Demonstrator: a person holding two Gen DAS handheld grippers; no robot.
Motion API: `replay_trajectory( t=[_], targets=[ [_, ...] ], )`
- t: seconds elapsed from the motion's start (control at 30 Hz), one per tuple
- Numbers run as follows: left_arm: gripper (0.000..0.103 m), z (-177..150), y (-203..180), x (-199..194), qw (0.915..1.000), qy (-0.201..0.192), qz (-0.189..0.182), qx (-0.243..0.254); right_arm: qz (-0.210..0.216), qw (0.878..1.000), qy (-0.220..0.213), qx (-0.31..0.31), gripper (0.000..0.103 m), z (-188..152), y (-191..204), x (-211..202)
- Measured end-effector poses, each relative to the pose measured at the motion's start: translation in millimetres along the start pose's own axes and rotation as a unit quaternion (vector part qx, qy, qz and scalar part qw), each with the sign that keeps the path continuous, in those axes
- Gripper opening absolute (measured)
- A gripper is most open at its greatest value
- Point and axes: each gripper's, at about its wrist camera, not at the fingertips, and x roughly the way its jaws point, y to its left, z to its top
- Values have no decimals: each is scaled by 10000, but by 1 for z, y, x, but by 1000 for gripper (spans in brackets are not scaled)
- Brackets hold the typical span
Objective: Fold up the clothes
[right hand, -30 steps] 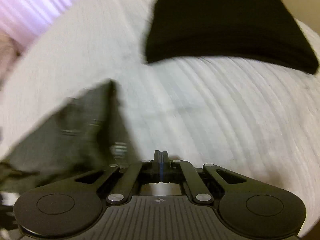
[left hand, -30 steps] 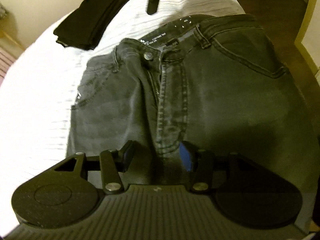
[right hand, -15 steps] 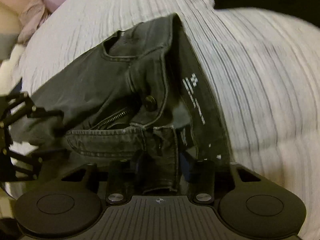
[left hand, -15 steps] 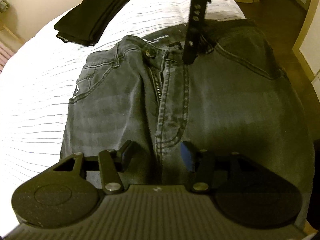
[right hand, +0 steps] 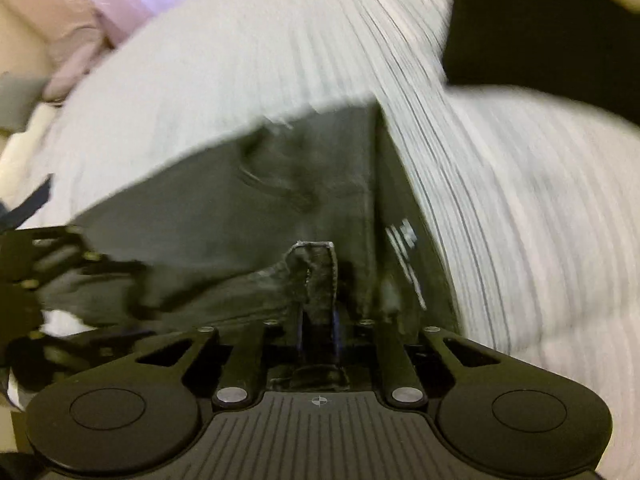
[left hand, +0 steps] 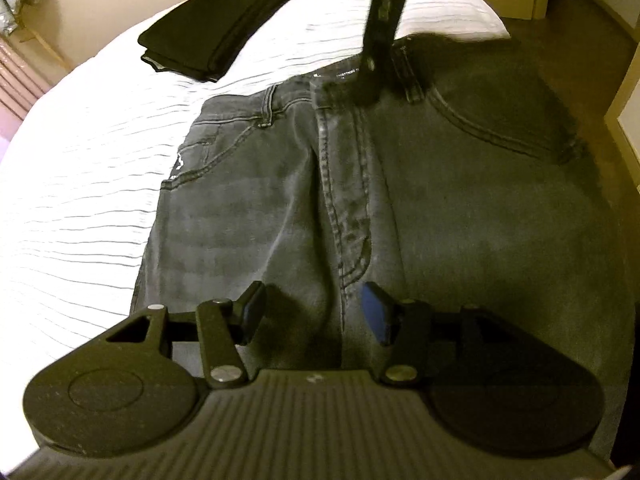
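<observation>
Dark grey jeans (left hand: pixel 460 200) lie front-up on a white striped bed (left hand: pixel 80 184), waistband at the far end. My left gripper (left hand: pixel 312 312) hovers open just above the crotch seam, blue pads on either side of the fly stitching. My right gripper (right hand: pixel 318 328) is shut on the waistband of the jeans (right hand: pixel 320 272) beside the fly, with denim bunched between its pads. From the left wrist view the right gripper (left hand: pixel 374 68) reaches down onto the waistband from above. The right view is blurred by motion.
A folded black garment (left hand: pixel 224 24) lies on the bed beyond the jeans, also showing as the black garment (right hand: pixel 540 36) at upper right. The bed's right edge drops to a dark floor (left hand: pixel 580 52). Pink cloth (right hand: pixel 80 52) lies at the bed's far left.
My right gripper went from shut on nothing over the sheet, to open over the waistband, to shut on it. The fly flap has closed over the zipper. My left gripper stayed open.
</observation>
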Motion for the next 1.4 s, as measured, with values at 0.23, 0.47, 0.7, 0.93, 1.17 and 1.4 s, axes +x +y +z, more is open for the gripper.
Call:
replay_trajectory(
  t=[0.23,0.47,0.7,0.93,1.17,1.4],
  targets=[
    [49,-5,-1,2,10000,47,-22,-39,-201,9992,-303,-151,53,-2,-6,-6],
    [49,-7,-3,8,9999,124,-52,0,648,9976,-247,-28,38,16,-22,37],
    [49,9,-16,17,10000,28,-36,85,546,9980,-289,-106,20,14,-16,4],
    [49,-20,-9,-6,9986,297,104,-414,240,9995,-121,151,32,11,-18,26],
    [49,-119,-18,-72,9756,1188,588,-1752,-457,9961,-739,-126,53,8,20,-20],
    [50,-217,-62,-143,9334,2029,861,-2833,-266,9979,-597,-28,81,-28,95,-30]
  ],
)
